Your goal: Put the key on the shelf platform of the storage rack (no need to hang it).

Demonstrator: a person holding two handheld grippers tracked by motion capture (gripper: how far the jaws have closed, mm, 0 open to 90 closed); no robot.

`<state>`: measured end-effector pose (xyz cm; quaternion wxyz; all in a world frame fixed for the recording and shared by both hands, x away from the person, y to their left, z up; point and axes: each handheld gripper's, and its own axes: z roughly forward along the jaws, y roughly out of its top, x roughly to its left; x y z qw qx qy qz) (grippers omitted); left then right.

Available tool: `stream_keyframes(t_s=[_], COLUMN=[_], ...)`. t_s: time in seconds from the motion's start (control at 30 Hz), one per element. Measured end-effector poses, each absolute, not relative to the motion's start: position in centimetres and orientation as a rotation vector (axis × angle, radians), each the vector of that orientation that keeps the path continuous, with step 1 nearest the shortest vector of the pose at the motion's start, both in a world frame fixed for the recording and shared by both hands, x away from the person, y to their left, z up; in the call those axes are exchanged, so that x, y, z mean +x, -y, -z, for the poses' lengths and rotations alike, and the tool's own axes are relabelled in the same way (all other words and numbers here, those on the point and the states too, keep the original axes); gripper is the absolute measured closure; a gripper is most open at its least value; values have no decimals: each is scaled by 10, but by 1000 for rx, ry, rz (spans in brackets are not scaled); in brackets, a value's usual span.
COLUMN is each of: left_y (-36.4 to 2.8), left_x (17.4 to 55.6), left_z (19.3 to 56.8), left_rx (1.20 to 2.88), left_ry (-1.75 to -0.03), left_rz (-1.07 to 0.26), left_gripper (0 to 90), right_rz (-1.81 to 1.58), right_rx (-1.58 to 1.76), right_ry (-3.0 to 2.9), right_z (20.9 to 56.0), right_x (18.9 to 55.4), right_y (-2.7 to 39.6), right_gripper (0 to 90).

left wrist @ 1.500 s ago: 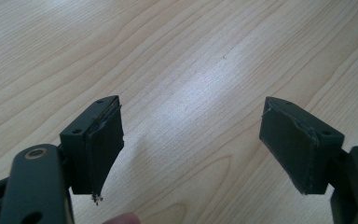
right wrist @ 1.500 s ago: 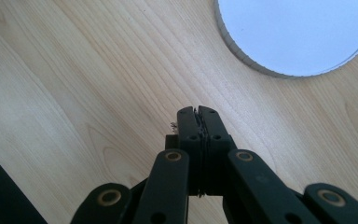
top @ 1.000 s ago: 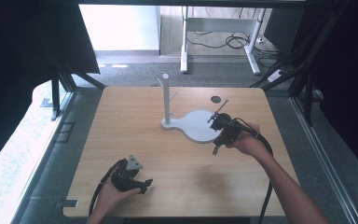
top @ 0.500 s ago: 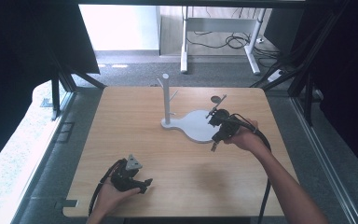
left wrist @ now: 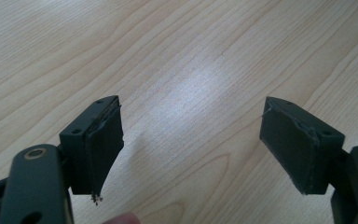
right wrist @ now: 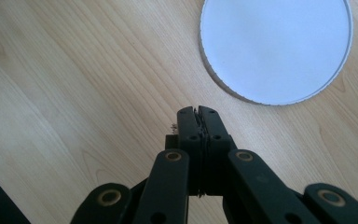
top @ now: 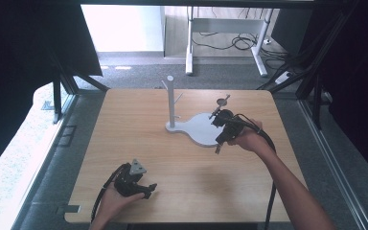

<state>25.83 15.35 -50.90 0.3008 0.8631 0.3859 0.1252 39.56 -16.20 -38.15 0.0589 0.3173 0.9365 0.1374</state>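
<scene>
overhead view facing forward over table (top: 124, 143), gripper views close above it

Left gripper (left wrist: 191, 144) jaws apart, right gripper (right wrist: 199, 116) jaws closed.

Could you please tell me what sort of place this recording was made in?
Probably a lab or test workspace: a bare wooden table with a white stand, black curtains on both sides, and loose cables on the floor behind.
</scene>
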Motion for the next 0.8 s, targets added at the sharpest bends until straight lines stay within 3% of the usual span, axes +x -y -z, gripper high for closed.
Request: stream_keyframes(t_s=[0.8], left_y=[-153], left_x=[259], left_z=[510], left_rx=[2292], left_ry=[-1022], left_rz=[-330], left_gripper=[217], right_rz=[-407], right_rx=[1034], right_ry=[-2818], right_z=[385], right_x=[431], right_y=[153], right_gripper=[890])
